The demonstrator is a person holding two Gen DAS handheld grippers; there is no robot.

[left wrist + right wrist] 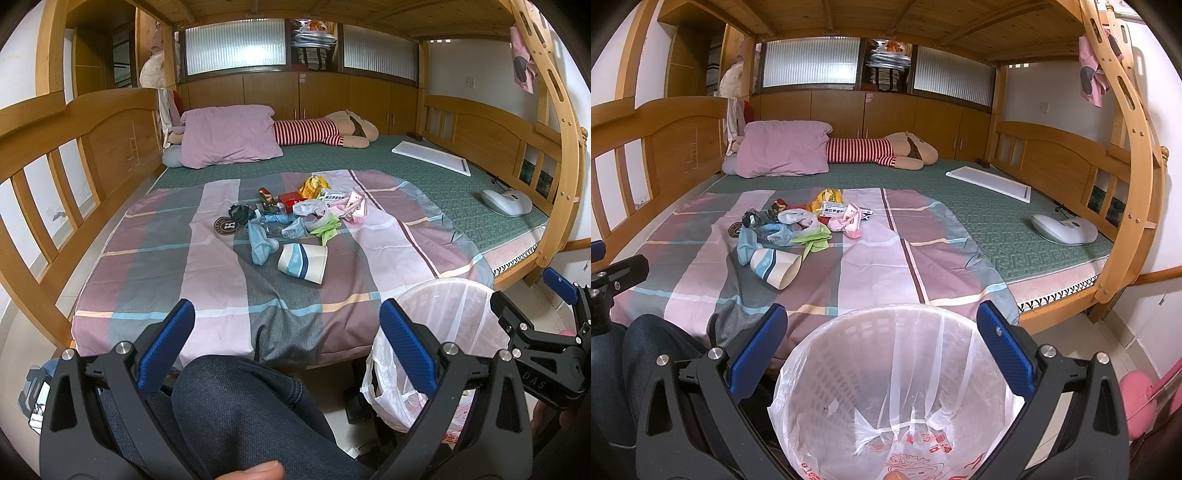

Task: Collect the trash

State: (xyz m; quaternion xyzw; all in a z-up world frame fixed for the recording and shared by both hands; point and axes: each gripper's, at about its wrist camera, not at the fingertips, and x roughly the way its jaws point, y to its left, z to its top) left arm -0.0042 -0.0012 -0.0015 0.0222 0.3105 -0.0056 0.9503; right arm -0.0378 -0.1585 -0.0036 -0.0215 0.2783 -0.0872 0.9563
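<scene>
Left wrist view: your left gripper (286, 345) hangs above your knee with its blue-padded jaws spread wide and nothing between them.
Right wrist view: your right gripper (882, 347) sits over the bin, jaws likewise wide apart and empty.
Trash: a heap of litter (295, 214) lies mid-bed on the pink-and-grey checked sheet (207, 266), well apart from both grippers.
Nearest piece: the white paper cup with blue stripes (303, 263) lies on its side at the near edge of the heap, mouth facing right, just beside a crumpled pale blue wrapper (260, 242).
Further pieces: a green folded paper (325, 226), pink paper scraps (352, 208), a yellow snack bag (312, 185) and a red packet (290, 200) sit behind it.
Step in hand: none collected yet, by the look of it; start with the cup.
Doing it well: close on the cup across its rim wall, gently, since thin paper likely crushes; take one piece per trip so nothing drops.
Bin: the pink slotted plastic basket lined with a thin white bag (897, 391) stands on the floor against the bed's near edge.
Bin contents: apparently empty; only the liner's folds and red print show.
</scene>
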